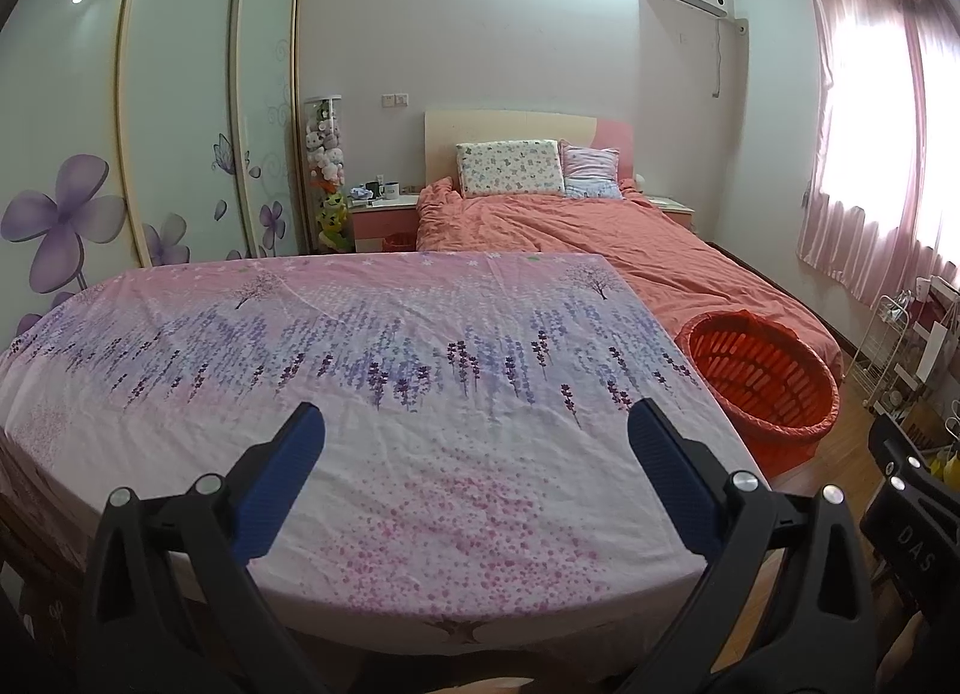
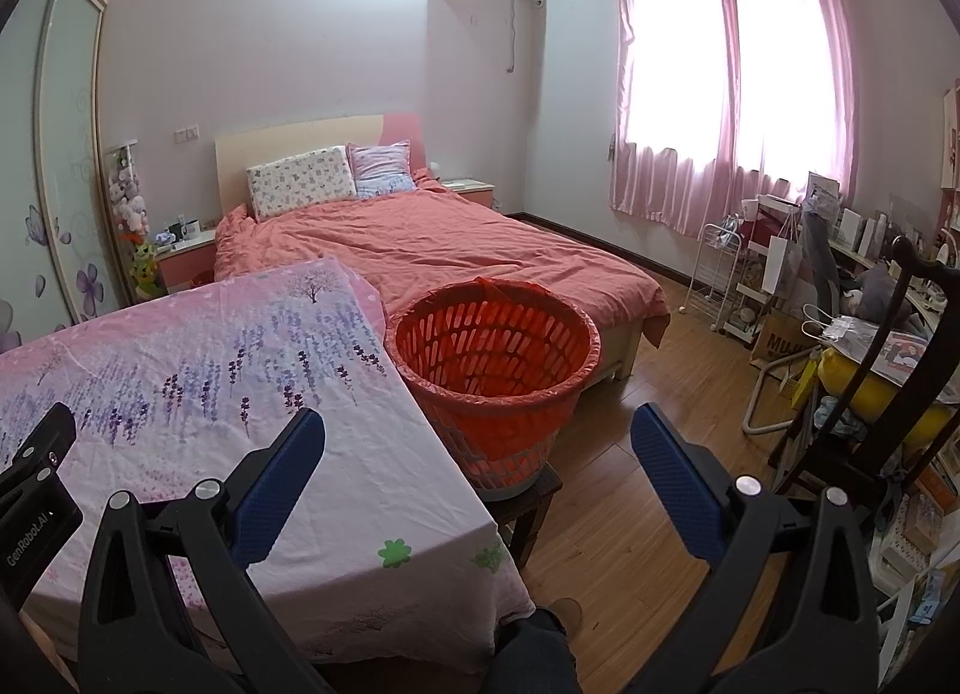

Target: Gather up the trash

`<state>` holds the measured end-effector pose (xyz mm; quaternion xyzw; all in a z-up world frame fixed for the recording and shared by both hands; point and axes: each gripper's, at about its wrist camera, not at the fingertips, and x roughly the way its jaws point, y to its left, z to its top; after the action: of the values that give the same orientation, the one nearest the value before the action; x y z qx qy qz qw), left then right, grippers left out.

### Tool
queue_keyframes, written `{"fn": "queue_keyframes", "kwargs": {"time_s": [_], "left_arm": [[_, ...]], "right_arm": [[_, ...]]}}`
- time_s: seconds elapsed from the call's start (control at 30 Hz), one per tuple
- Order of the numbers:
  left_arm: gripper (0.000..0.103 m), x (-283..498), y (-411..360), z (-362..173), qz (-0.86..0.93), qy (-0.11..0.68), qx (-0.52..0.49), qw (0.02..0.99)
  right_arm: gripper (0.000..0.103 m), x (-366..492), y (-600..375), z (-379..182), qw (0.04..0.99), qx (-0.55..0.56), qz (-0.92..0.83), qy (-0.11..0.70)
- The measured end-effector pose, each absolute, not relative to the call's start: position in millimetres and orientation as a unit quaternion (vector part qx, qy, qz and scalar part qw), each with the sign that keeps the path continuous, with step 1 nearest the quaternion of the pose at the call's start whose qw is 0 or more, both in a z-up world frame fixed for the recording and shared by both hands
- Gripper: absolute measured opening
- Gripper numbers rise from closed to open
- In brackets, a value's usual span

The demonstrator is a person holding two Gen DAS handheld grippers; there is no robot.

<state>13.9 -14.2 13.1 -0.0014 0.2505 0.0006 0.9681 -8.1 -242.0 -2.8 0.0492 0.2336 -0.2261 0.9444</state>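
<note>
Basket (image 2: pixel 492 370) interior partly hidden by its rim; both grippers spread, holding nothing.

A table (image 1: pixel 372 454) is wearing a pink lavender-print cloth (image 2: pixel 198 370) (wrinkled, draping over the edges). Just beside it, a red basket (image 2: pixel 492 370) is sitting on a dark stool (image 2: pixel 534 499), which is standing on the wooden floor (image 2: pixel 630 544).

The surface (image 1: pixel 372 454) below the left hand-held gripper (image 1: pixel 477 424) is covered in matt, faintly creased printed cloth. Textured blue pads (image 2: pixel 282 490) are set in matt black plastic on the right hand-held gripper (image 2: pixel 478 424), with bright metal rivets. Ahead of it, a slotted orange plastic basket (image 2: pixel 498 394) is lined with thin glossy film; the floor (image 2: pixel 624 514) is polished wood.
</note>
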Motion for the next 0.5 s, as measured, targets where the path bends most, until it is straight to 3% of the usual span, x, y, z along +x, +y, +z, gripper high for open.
{"fn": "queue_keyframes", "kwargs": {"time_s": [0.5], "left_arm": [[0.099, 13.5, -15.8, 12.1, -0.002, 0.252, 0.0, 0.968]], "right_arm": [[0.101, -8.4, -242.0, -3.2, 0.944, 0.05, -0.226, 0.234]]}}
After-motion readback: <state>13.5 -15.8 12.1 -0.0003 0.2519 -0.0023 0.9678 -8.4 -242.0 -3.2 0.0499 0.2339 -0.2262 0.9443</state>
